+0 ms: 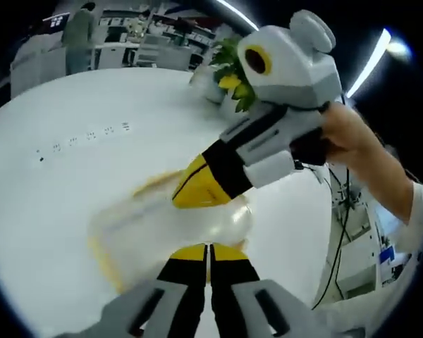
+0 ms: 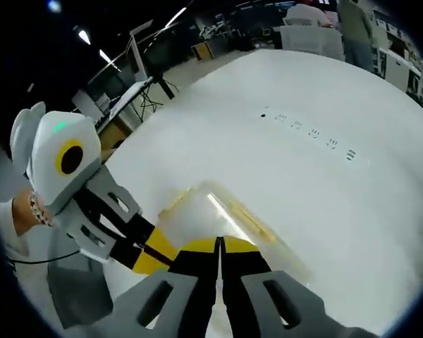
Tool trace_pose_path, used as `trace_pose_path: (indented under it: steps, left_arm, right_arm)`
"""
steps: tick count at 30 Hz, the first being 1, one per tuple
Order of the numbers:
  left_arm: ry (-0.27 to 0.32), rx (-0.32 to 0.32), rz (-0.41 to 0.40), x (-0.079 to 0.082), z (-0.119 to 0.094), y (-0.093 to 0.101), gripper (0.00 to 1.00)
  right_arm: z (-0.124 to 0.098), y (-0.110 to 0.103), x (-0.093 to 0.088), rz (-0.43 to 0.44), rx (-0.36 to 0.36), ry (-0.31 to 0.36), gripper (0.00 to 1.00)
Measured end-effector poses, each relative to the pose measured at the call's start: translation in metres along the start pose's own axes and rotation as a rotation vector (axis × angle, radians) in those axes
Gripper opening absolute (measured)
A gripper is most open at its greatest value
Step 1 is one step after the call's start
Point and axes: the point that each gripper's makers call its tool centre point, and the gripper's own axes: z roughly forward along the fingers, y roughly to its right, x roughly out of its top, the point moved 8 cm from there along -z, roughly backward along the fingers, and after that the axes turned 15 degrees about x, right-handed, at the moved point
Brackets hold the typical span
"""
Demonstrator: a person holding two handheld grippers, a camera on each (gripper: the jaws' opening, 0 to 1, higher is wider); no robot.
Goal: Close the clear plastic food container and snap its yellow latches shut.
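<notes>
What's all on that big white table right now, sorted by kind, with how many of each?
Handheld grippers: 2 (left gripper, right gripper), both over the table
Clear plastic food container with yellow trim: 1
Potted green plant at the far edge: 1
Rows of small dark marks printed on the tabletop: 1
Total: 5

Clear container [image 1: 166,222], yellow latches; white table [image 1: 70,183]; claws [image 1: 210,255] grey, black, yellow-tipped; green plant [image 1: 230,65].
</notes>
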Motion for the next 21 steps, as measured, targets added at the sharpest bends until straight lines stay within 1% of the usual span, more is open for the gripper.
trace_pose_path:
  steps: [2,5,6,14,16,19,21]
  left_arm:
    - [-0.002,-0.003,-0.005,-0.003,0.001,-0.001,0.0]
    - [-0.002,-0.012,-0.008,-0.006,0.0,0.004,0.0]
    - [-0.002,-0.016,-0.011,-0.007,-0.001,0.005,0.0]
    - [0.013,-0.007,-0.018,-0.01,-0.002,0.012,0.0]
    - [0.017,-0.004,-0.004,-0.011,-0.002,0.014,0.0]
    - [0.021,0.002,0.003,-0.011,-0.002,0.014,0.0]
    - [0.021,0.004,0.005,-0.01,-0.002,0.013,0.0]
  right_arm:
    - [0.003,-0.003,-0.003,-0.003,0.001,-0.006,0.0]
    - [0.005,0.003,0.001,0.0,0.004,-0.015,0.0]
    - [0.005,-0.003,-0.004,-0.001,0.003,-0.016,0.0]
    - [0.005,-0.012,-0.011,-0.007,-0.001,-0.017,0.0]
    - [0.004,-0.01,-0.008,-0.009,-0.009,-0.011,0.0]
    - [0.002,-0.012,-0.008,-0.013,-0.026,0.01,0.0]
    - [0.001,-0.01,-0.004,-0.001,-0.032,0.03,0.0]
